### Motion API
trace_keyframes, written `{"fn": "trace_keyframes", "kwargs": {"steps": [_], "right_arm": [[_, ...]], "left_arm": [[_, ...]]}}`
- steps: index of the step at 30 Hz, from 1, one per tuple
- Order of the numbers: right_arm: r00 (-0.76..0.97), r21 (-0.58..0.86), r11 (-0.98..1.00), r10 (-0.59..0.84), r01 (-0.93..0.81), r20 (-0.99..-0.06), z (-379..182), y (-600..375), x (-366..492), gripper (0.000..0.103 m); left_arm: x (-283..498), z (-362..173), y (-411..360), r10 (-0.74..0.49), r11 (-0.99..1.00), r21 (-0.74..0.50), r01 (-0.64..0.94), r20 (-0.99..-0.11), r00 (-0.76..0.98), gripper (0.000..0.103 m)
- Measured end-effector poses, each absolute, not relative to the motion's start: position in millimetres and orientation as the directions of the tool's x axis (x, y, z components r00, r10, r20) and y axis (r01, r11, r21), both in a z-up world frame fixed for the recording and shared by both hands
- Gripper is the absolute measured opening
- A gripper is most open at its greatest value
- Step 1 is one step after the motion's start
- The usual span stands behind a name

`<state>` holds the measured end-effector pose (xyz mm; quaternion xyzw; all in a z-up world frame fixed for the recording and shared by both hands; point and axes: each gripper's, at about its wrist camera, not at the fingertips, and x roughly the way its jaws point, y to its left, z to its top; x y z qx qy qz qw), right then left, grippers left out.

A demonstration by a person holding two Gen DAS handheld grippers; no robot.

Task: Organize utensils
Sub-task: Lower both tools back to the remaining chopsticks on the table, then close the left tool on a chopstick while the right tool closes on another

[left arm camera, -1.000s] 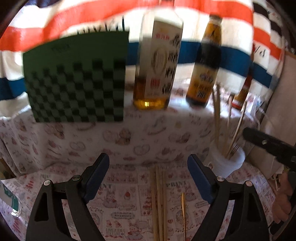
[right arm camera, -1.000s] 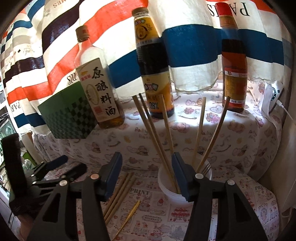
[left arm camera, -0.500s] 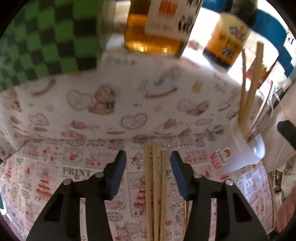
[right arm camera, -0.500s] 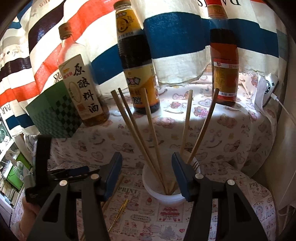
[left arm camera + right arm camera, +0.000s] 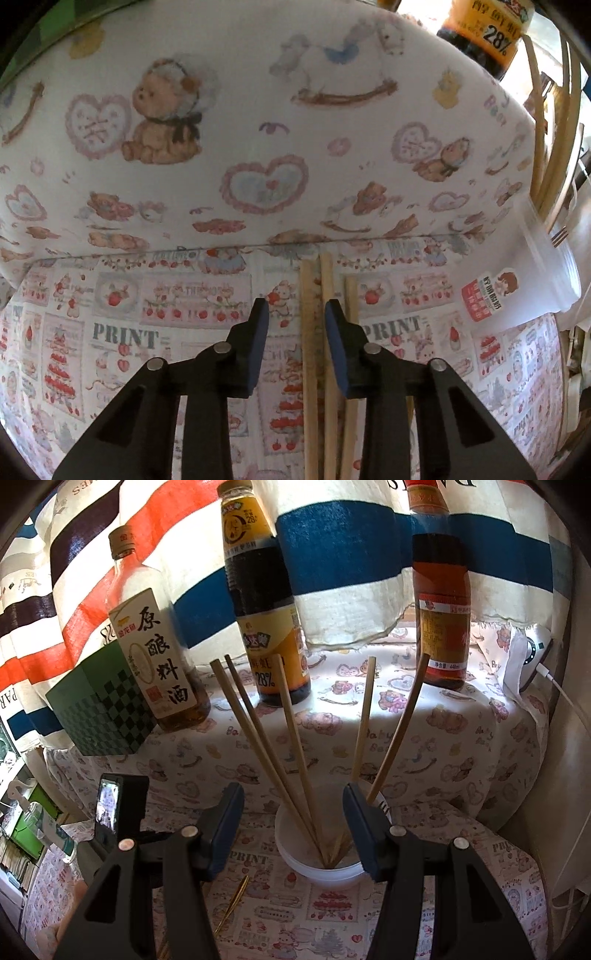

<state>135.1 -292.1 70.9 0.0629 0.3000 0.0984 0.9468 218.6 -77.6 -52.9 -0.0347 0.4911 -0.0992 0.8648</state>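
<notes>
Three wooden chopsticks (image 5: pixel 309 369) lie side by side on the printed tablecloth (image 5: pixel 129 332). My left gripper (image 5: pixel 295 306) hangs low over them with its jaws closing. The leftmost stick runs between the blue pads, which do not press on it, and the middle stick passes by the right pad. A white cup (image 5: pixel 317 871) holds several upright chopsticks (image 5: pixel 258 738). My right gripper (image 5: pixel 291 794) stands open just in front of it with nothing in its jaws. The same cup (image 5: pixel 535 258) shows at the right edge of the left wrist view. A thin gold utensil (image 5: pixel 236 897) lies beside the cup.
A raised ledge draped in bear-print cloth (image 5: pixel 258 129) rises just behind the chopsticks. On it stand a green checkered box (image 5: pixel 99 716), a cooking wine bottle (image 5: pixel 155 664), a dark sauce bottle (image 5: pixel 266 627) and a red-labelled bottle (image 5: pixel 443 609). A white charger with cable (image 5: pixel 532 657) sits at the right.
My left gripper has dropped and tipped down toward the lying chopsticks, and its jaws have narrowed a lot around them. The right gripper has hardly moved and stays as wide as before.
</notes>
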Motion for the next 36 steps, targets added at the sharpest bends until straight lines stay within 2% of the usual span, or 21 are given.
{"fn": "trace_keyframes", "kwargs": {"steps": [6, 10, 18, 23, 25, 30, 36], "right_arm": [[0.798, 0.173, 0.975, 0.212, -0.137, -0.565, 69, -293, 137, 0.053], [0.8, 0.162, 0.978, 0.199, -0.129, -0.566, 69, -293, 137, 0.053], [0.798, 0.161, 0.98, 0.186, -0.113, -0.574, 68, -298, 139, 0.053], [0.802, 0.15, 0.983, 0.176, -0.108, -0.571, 68, -297, 139, 0.053], [0.805, 0.147, 0.983, 0.175, -0.111, -0.567, 70, -296, 137, 0.052], [0.802, 0.186, 0.97, 0.235, -0.157, -0.549, 75, -292, 131, 0.044], [0.781, 0.204, 0.946, 0.324, -0.252, -0.534, 80, -270, 119, 0.038]], "left_arm": [[221, -53, -77, -0.197, 0.98, -0.155, 0.123, -0.845, 0.497, 0.03], [233, -54, -75, -0.13, 0.991, -0.1, 0.088, -0.86, 0.494, 0.018], [242, -51, -82, -0.12, 0.992, -0.08, 0.103, -0.862, 0.493, 0.018], [244, -52, -92, -0.057, 0.994, -0.004, 0.105, -0.863, 0.502, 0.018], [243, -52, -94, -0.077, 0.993, -0.021, 0.116, -0.862, 0.502, 0.006], [226, -43, -85, -0.142, 0.987, -0.079, 0.139, -0.833, 0.535, 0.006], [184, 0, -55, -0.24, 0.97, -0.201, 0.134, -0.724, 0.647, 0.006]]}}
